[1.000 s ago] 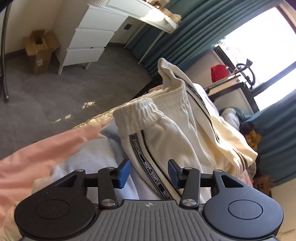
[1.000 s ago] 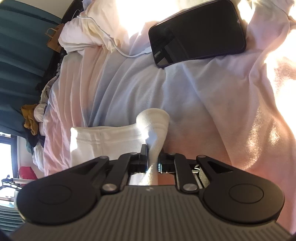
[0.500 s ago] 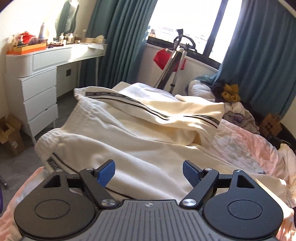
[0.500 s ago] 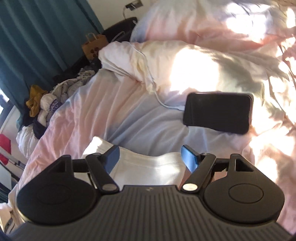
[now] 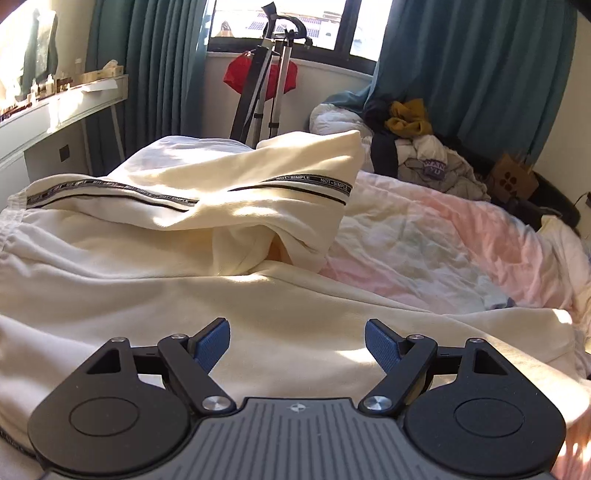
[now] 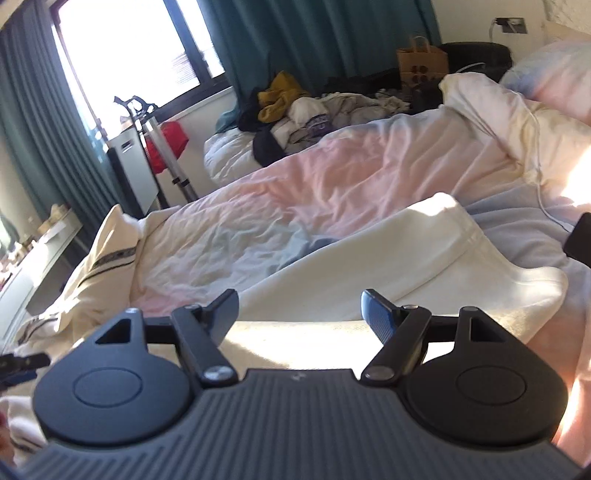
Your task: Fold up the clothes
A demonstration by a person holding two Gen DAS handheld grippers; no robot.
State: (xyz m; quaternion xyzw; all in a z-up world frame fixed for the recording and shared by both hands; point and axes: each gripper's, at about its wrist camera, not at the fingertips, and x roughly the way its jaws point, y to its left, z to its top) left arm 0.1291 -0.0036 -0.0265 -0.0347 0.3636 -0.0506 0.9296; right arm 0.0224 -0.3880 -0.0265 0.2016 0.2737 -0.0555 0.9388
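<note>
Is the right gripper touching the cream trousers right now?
Apart. In the right wrist view the right gripper has its jaws wide open, with nothing pinched, above the cream trousers.

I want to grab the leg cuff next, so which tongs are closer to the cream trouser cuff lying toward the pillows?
Right. The right tongs hang open just short of the cuff; the left tongs hang open over the trousers' middle, farther away.

A bed with a rumpled pink and pale blue duvet [image 5: 436, 236] fills the right of the frame. Teal curtains [image 5: 472, 70] flank a sunlit window [image 5: 280, 18] at the top. A brown paper bag [image 6: 421, 61] stands upper right; a white dresser surface [image 5: 55, 107] sits far left.
</note>
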